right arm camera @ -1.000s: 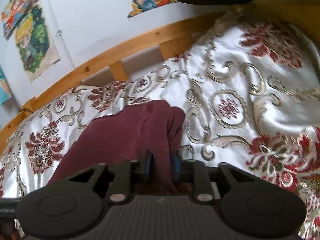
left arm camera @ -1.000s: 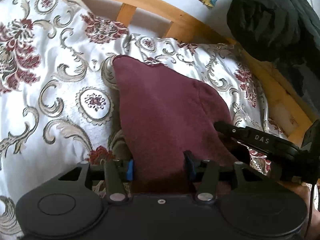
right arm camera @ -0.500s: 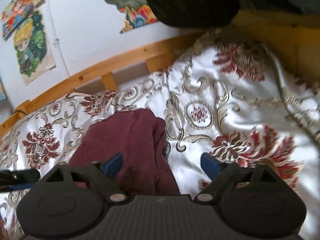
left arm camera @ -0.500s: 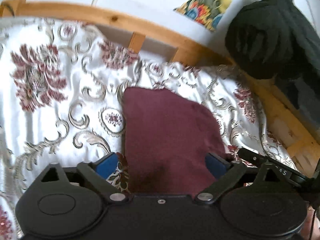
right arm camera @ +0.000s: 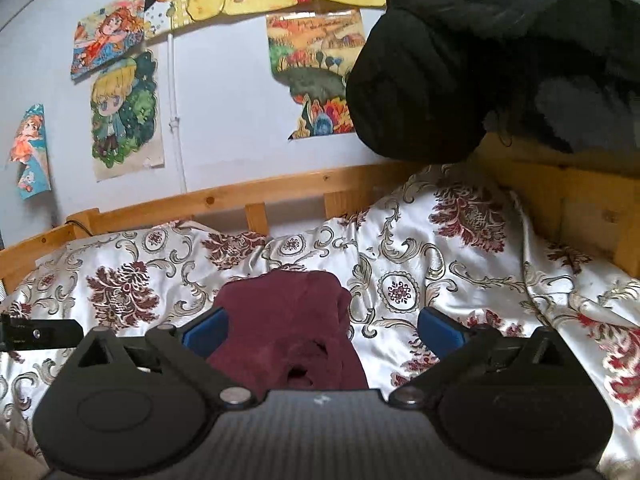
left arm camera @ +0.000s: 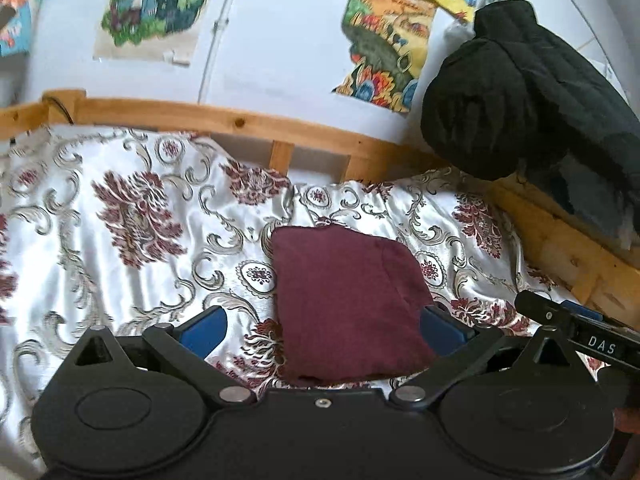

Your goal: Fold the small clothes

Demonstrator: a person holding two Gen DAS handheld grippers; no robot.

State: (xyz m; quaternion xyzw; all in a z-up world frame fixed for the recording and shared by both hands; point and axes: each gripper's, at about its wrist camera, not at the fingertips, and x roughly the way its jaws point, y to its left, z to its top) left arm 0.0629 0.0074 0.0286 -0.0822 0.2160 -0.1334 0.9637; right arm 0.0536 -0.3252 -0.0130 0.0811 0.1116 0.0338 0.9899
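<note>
A small maroon garment (left arm camera: pixel 344 300) lies folded in a compact shape on the floral bedspread (left arm camera: pixel 132 240). It also shows in the right wrist view (right arm camera: pixel 288 328), with rumpled layers at its near end. My left gripper (left arm camera: pixel 324 330) is open and empty, raised above the garment's near edge, its blue pads (left arm camera: pixel 204 330) wide apart. My right gripper (right arm camera: pixel 320 330) is open and empty too, held above the garment's near right part. The right gripper's finger (left arm camera: pixel 576 328) shows at the right of the left wrist view.
A wooden bed rail (left arm camera: pixel 240 124) runs along the far side and round the right (right arm camera: pixel 580 192). A black padded jacket (right arm camera: pixel 500 48) hangs over the right corner. Cartoon posters (right arm camera: pixel 120 116) are stuck on the white wall behind.
Both grippers were shut on the maroon garment a second ago. Both have opened, let it go and lifted back, so more of the bed and wall shows.
</note>
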